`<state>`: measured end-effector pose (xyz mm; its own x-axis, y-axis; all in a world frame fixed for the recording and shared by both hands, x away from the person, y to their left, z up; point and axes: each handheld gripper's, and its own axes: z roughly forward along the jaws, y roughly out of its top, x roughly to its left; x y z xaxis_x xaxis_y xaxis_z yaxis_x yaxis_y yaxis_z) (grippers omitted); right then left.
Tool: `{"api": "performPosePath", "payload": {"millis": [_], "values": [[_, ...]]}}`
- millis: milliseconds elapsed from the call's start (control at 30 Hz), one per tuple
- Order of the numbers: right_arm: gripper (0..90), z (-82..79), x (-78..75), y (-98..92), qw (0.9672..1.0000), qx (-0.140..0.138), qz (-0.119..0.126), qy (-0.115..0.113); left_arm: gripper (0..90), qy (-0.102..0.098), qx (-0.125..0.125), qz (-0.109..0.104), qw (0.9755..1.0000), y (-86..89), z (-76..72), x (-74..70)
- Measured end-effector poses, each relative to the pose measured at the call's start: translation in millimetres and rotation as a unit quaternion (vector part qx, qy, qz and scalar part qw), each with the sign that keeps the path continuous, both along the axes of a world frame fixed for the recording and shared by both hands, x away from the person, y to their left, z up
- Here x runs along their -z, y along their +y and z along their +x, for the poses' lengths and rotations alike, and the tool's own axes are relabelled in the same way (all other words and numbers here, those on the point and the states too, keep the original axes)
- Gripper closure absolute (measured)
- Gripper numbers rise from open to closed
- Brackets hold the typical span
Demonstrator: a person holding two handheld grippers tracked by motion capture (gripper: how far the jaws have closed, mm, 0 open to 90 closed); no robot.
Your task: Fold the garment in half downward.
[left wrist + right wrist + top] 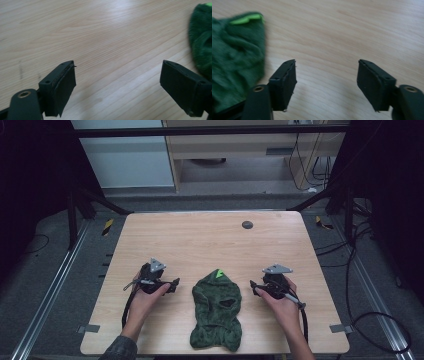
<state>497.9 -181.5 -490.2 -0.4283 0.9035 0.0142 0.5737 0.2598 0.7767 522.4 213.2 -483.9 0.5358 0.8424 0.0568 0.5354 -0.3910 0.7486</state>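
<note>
A dark green knitted hood (217, 312) with a bright green tip (218, 273) lies flat on the wooden table (200, 240), near the front edge. My left gripper (175, 285) hovers just left of it, open, with bare wood between its pads (66, 87). The hood's edge (201, 42) shows at the right of the left gripper view. My right gripper (252, 285) is held just right of the hood, open too, over bare wood. In the right gripper view the hood (237, 55) lies left of the gripper (327, 82), apart from its pads.
A small dark round disc (247, 224) sits in the tabletop at the back. Metal brackets (88, 328) (341, 328) clamp the front corners. Cables (380, 320) trail over the floor to the right. Dark frame bars stand behind the table.
</note>
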Motion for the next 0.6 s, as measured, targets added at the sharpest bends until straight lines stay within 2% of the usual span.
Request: {"api": "performPosePath", "payload": {"millis": [33, 67, 200, 233, 267, 300, 333, 433, 533, 600], "values": [[39.5, -0.1, -1.7, 2.9, 0.9999, -0.007, 0.009, -0.002, 14.2, 0.0, 0.011, 0.001, 0.9999, -7.6, -1.6, -0.6], [42.1, 0.5, -3.4, 5.9, 0.9998, -0.014, 0.012, -0.002, 14.9, 0.0, 0.011, 0.001, 0.9999, -7.6, -1.6, -0.6], [55.0, 1.3, -9.6, 19.9, 0.9991, -0.04, 0.017, -0.005, 20.2, 0.002, 0.026, -0.019, 0.9995, -22.4, -4.7, -1.5], [57.4, 1.3, -11.3, 23.2, 0.9988, -0.045, 0.016, -0.006, 22.5, 0.005, 0.03, -0.028, 0.9991, -24.7, -5.1, -1.4], [57.4, 1.3, -11.3, 23.2, 0.9988, -0.045, 0.016, -0.006, 23.3, 0.005, 0.03, -0.028, 0.9991, -24.7, -5.1, -1.4], [62.0, 1.2, -14.0, 28.7, 0.9983, -0.053, 0.019, -0.013, 25.4, 0.015, 0.032, -0.071, 0.9968, -27.5, -5.3, -0.6], [64.7, 1.0, -14.8, 30.9, 0.9982, -0.053, 0.023, -0.015, 27.1, 0.013, 0.031, -0.072, 0.9969, -29.1, -5.8, -0.6], [70.2, 0.9, -14.2, 36.1, 0.9974, -0.065, 0.029, -0.013, 28.8, 0.003, 0.031, -0.053, 0.9981, -32.7, -6.4, -1.1], [70.8, -1.0, -11.9, 42.2, 0.9964, -0.08, 0.029, -0.005, 30.6, 0.011, 0.037, -0.063, 0.9972, -36.8, -7.1, 0.7], [70.2, -1.9, -10.9, 46.2, 0.9956, -0.087, 0.035, -0.002, 31.1, 0.009, 0.042, -0.057, 0.9974, -41.0, -7.7, 1.7]]}}
